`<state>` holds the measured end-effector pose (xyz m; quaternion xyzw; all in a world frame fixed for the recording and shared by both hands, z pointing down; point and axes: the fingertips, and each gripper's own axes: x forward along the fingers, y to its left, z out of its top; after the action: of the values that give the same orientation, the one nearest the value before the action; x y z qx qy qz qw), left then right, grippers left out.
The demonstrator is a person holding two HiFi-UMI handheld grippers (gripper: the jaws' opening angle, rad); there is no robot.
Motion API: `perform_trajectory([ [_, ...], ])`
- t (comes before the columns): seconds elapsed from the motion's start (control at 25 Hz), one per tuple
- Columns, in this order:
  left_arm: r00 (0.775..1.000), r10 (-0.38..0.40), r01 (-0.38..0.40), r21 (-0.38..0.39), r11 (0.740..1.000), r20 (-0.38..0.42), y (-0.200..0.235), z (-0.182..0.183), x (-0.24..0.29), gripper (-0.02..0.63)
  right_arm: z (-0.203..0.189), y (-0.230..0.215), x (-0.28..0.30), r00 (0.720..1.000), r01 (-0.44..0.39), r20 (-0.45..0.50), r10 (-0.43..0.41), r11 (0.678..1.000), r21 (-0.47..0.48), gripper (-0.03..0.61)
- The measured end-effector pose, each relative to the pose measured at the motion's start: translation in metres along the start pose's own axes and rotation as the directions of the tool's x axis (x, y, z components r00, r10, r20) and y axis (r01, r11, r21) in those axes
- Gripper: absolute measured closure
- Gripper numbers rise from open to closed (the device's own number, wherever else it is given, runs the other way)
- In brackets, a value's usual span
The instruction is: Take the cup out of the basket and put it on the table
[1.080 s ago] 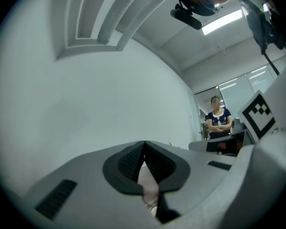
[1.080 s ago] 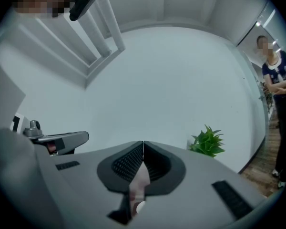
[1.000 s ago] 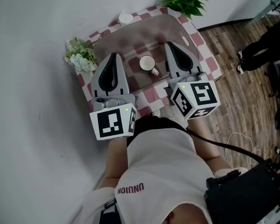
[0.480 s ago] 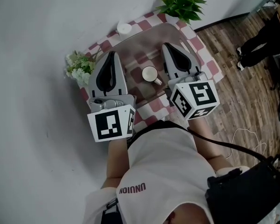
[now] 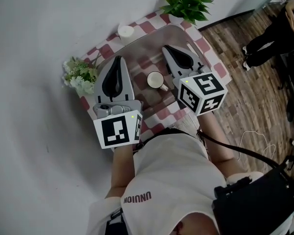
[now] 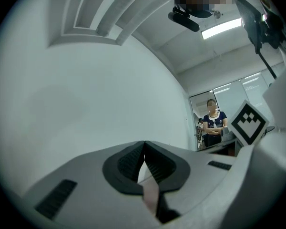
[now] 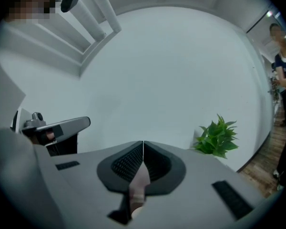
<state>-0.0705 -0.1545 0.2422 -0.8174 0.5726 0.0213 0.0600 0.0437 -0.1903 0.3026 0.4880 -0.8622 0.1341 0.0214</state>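
We note the cup (image 5: 155,80) upright inside the shallow translucent basket (image 5: 182,29) on the checked table (image 5: 213,58). It sits between the left gripper (image 5: 118,58) and the right gripper (image 5: 163,48), each with its jaws pressed tip to tip on nothing and its camera facing the wall, not the cup. Risk, as we judge it: a closed jaw lowered blind could tip the cup, clip the handle on its right side, or drag the basket toward the near table edge.
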Motion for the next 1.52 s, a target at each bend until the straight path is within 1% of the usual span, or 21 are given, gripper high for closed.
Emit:
perform_trajectory([
  [0.16, 1.0, 0.025, -0.025, -0.014, 1.0, 0.006, 0.012, 0.0, -0.003, 0.6, -0.014, -0.002, 0.017, 0.997, -0.039, -0.066, 0.041, 0.999, 0.028, 0.56],
  [0.28, 0.999, 0.049, -0.05, -0.038, 0.998, -0.01, 0.019, -0.005, -0.005, 0.6, -0.023, -0.005, 0.029, 0.992, -0.053, -0.112, 0.057, 0.998, 0.038, 0.56],
  [0.32, 0.998, 0.055, -0.055, -0.033, 0.998, -0.016, 0.022, -0.008, -0.005, 0.6, -0.026, -0.006, 0.033, 0.989, -0.061, -0.129, 0.066, 0.997, 0.045, 0.56],
  [0.44, 0.997, 0.073, -0.074, -0.025, 0.997, -0.032, 0.03, -0.016, -0.005, 0.6, -0.039, -0.006, 0.046, 0.976, -0.094, -0.189, 0.104, 0.994, 0.062, 0.56],
  [0.56, 0.995, 0.088, -0.089, -0.023, 0.996, -0.046, 0.033, -0.022, -0.008, 0.6, -0.053, -0.007, 0.053, 0.958, -0.121, -0.256, 0.125, 0.992, 0.033, 0.56],
  [0.64, 0.995, 0.093, -0.094, -0.03, 0.995, -0.043, 0.034, -0.022, -0.009, 0.6, -0.063, -0.009, 0.055, 0.942, -0.14, -0.306, 0.137, 0.99, 0.013, 0.558],
  [0.72, 0.995, 0.097, -0.098, -0.038, 0.994, -0.039, 0.036, -0.021, -0.01, 0.6, -0.072, -0.011, 0.058, 0.926, -0.154, -0.346, 0.15, 0.988, 0.016, 0.558],
  [1.0, 0.993, 0.108, -0.111, -0.047, 0.993, -0.051, 0.037, -0.023, -0.01, 0.6, -0.1, -0.013, 0.064, 0.873, -0.191, -0.454, 0.178, 0.981, 0.017, 0.557],
  [1.08, 0.993, 0.111, -0.114, -0.049, 0.992, -0.05, 0.037, -0.024, -0.01, 0.6, -0.107, -0.012, 0.065, 0.851, -0.219, -0.487, 0.196, 0.976, 0.011, 0.55],
  [1.16, 0.992, 0.116, -0.118, -0.052, 0.992, -0.045, 0.038, -0.024, -0.012, 0.6, -0.115, -0.012, 0.066, 0.822, -0.25, -0.53, 0.211, 0.968, -0.003, 0.51],
  [1.24, 0.992, 0.122, -0.125, -0.054, 0.991, -0.043, 0.04, -0.023, -0.013, 0.6, -0.122, -0.012, 0.067, 0.795, -0.272, -0.568, 0.216, 0.962, -0.015, 0.495],
  [1.52, 0.99, 0.135, -0.138, -0.055, 0.989, -0.047, 0.043, -0.022, -0.014, 0.6, -0.14, -0.016, 0.073, 0.729, -0.32, -0.65, 0.212, 0.946, -0.05, 0.484],
])
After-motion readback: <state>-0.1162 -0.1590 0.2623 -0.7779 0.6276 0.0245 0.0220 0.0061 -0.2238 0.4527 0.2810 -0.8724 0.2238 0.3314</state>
